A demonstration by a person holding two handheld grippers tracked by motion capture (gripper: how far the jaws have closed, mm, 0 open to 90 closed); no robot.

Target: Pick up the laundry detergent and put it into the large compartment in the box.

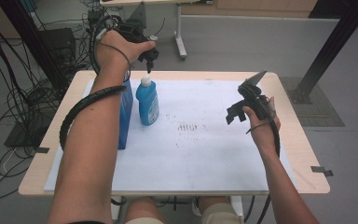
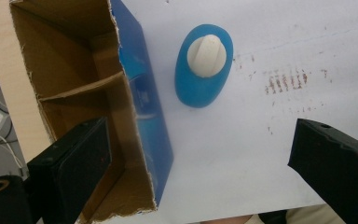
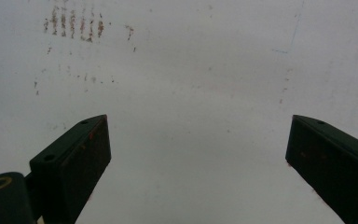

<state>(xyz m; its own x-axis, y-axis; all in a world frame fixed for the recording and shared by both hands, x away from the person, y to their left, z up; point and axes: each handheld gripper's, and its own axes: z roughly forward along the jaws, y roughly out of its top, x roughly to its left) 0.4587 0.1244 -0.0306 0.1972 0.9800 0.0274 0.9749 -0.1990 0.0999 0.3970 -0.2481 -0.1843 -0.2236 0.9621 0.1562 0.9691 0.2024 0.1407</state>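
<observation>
Blue detergent bottle [image 1: 147,101] with white cap stands upright on the white sheet [image 1: 205,158], left of centre, just right of an open blue carton [image 1: 125,114]; whether the two touch cannot be told from the high view.

Left gripper [image 1: 149,58] held high above the bottle's far side, pointing down. Left gripper view looks straight down: bottle [image 2: 204,65] seen from the top, a clear strip of sheet between it and the carton [image 2: 140,93]. This view also shows the carton's brown cardboard inside with a divider across it, hidden in the high view by the forearm. Jaws wide apart, nothing between them.

Right gripper [image 1: 235,114] hovers over the right part of the sheet, well apart from the bottle. Right gripper view: jaws spread wide, gripping nothing, over bare sheet [image 3: 191,93] with a patch of reddish-brown marks [image 3: 72,23] at its upper left.
</observation>
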